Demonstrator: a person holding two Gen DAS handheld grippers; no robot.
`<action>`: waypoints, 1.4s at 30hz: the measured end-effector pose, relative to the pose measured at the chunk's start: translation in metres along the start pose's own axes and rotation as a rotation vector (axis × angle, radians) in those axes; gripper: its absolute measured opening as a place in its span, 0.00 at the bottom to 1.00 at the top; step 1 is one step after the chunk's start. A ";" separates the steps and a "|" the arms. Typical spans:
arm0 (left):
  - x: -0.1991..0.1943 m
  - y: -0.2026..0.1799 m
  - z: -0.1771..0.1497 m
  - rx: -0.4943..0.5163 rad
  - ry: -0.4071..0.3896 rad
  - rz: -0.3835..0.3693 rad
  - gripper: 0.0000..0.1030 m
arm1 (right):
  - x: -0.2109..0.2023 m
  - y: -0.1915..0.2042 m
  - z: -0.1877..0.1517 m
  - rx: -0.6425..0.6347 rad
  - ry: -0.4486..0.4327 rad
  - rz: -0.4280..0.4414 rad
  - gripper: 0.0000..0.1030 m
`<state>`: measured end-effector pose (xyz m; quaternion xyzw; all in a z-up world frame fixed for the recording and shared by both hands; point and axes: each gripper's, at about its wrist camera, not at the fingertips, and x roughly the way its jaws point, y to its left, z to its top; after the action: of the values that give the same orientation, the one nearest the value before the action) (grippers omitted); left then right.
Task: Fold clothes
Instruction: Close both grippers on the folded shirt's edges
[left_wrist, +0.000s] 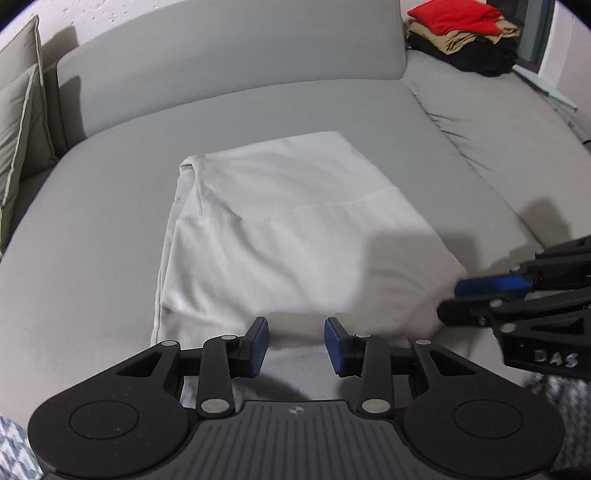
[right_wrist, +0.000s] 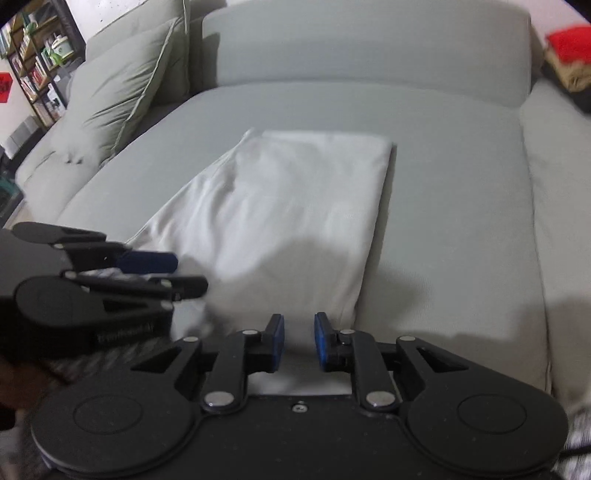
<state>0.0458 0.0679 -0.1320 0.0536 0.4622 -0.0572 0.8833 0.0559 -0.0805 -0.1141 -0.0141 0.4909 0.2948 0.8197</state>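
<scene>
A grey sofa (left_wrist: 110, 229) seat fills both views. Nearest, the left gripper (left_wrist: 295, 345) and the right gripper (right_wrist: 299, 341) hover at the near edge of a folded white garment (left_wrist: 288, 229), fingers spread and holding nothing, apparently just above the cloth. The garment lies flat mid-seat. Farther back sit a cushion (right_wrist: 122, 85) and a stack of clothes (left_wrist: 465, 33)

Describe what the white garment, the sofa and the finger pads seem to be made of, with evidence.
White garment: probably soft knit cotton, matte; stitched hem line and gentle creases show. Sofa: woven grey fabric cover, matte, wrinkling at the seat seam. Finger pads: likely blue rubber or textured plastic, dull finish; the black fingers look like moulded plastic with metal pins.
</scene>
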 end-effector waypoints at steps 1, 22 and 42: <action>-0.007 0.005 -0.003 -0.008 -0.025 0.011 0.37 | -0.007 -0.004 -0.002 0.029 -0.004 0.023 0.21; 0.048 0.153 0.010 -0.624 -0.016 -0.203 0.73 | 0.040 -0.133 0.020 0.769 -0.083 0.344 0.57; 0.086 0.095 0.077 -0.405 -0.006 -0.162 0.13 | 0.106 -0.129 0.074 0.738 -0.094 0.310 0.08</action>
<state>0.1714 0.1463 -0.1554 -0.1624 0.4647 -0.0340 0.8698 0.2159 -0.1142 -0.1963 0.3687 0.5220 0.2193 0.7372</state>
